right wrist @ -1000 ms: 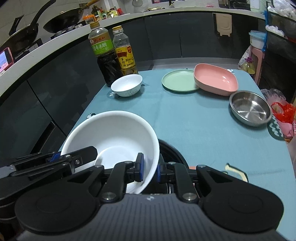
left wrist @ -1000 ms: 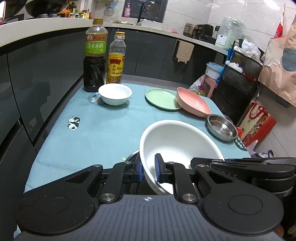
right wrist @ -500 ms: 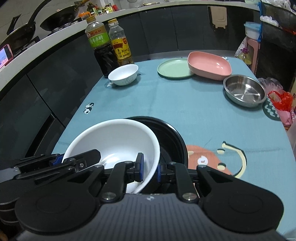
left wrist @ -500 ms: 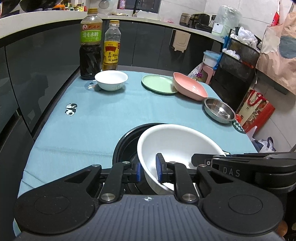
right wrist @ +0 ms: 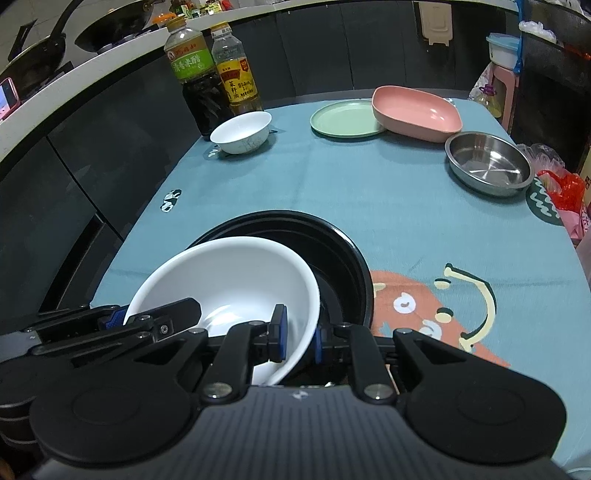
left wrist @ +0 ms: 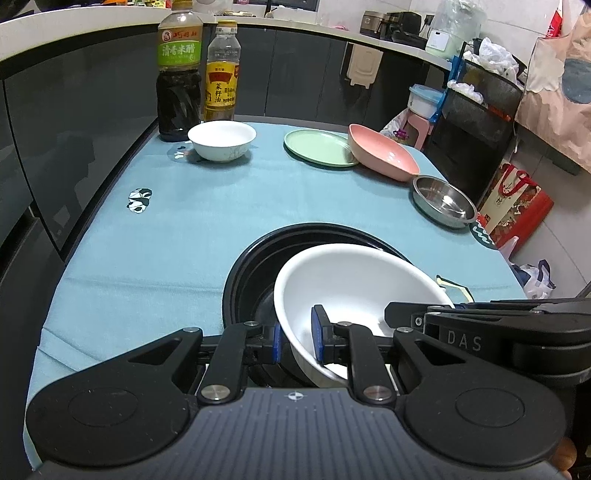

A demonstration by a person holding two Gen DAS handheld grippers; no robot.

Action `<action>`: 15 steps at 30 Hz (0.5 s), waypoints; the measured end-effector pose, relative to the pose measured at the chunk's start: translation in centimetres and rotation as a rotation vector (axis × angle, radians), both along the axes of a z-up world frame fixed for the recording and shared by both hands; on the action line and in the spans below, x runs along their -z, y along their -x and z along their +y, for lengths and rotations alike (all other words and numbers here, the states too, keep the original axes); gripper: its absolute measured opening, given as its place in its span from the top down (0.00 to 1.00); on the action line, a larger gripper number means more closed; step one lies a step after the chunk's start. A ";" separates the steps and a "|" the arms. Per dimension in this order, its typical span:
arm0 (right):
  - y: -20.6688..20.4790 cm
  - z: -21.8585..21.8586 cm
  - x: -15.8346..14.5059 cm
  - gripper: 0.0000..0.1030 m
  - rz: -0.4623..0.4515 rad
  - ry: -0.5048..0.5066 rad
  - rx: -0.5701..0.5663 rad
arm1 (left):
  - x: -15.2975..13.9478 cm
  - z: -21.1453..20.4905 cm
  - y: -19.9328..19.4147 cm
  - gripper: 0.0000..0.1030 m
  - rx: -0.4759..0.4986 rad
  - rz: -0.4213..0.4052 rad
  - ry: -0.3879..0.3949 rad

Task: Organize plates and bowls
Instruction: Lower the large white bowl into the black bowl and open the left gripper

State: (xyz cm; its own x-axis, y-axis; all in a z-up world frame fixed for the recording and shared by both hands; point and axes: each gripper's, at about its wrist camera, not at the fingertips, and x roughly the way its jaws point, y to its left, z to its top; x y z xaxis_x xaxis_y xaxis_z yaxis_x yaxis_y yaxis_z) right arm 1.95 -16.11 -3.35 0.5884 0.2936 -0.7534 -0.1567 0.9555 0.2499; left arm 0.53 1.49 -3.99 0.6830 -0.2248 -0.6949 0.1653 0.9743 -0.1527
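Vinegar btl & oil btl far left, touching, on blue cloth. Red bag on floor right. Woks on far counter.

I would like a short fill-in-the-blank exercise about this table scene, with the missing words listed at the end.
1. Both the left gripper and the right gripper are shut on the rim of the large ____ bowl.
2. That bowl hangs over a wide round ____ dish.
3. The pink dish leans on the edge of the flat ____ plate.
4. The shiny metal bowl holds ____.

Missing words: white; black; green; nothing
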 end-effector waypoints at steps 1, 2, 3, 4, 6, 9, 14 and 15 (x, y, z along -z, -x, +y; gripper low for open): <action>0.0 0.0 0.0 0.92 0.000 0.000 0.000 | 0.1 0.0 -0.1 0.86 0.000 0.003 0.000; -0.1 0.0 0.1 0.91 0.002 -0.001 0.000 | 0.2 0.0 -0.1 0.86 0.000 0.006 -0.001; -0.2 0.1 0.1 0.91 0.004 -0.001 0.000 | 0.3 0.1 -0.2 0.86 -0.001 0.010 0.000; -0.2 0.1 0.2 0.91 0.008 -0.001 -0.002 | 0.3 0.1 -0.4 0.86 -0.004 0.014 -0.001; -0.3 0.2 0.3 0.92 0.014 0.001 -0.003 | 0.5 0.3 -0.6 0.86 -0.013 0.023 -0.003; -0.4 0.1 0.5 0.92 0.020 0.003 0.001 | 0.9 0.4 -0.8 0.86 -0.030 0.034 -0.009; -0.7 0.0 0.7 0.91 0.035 -0.001 0.015 | 1.4 0.8 -1.2 0.86 -0.043 0.053 -0.005; -0.7 -0.1 0.8 0.91 0.036 -0.001 0.016 | 1.5 0.9 -1.2 0.86 -0.045 0.055 -0.006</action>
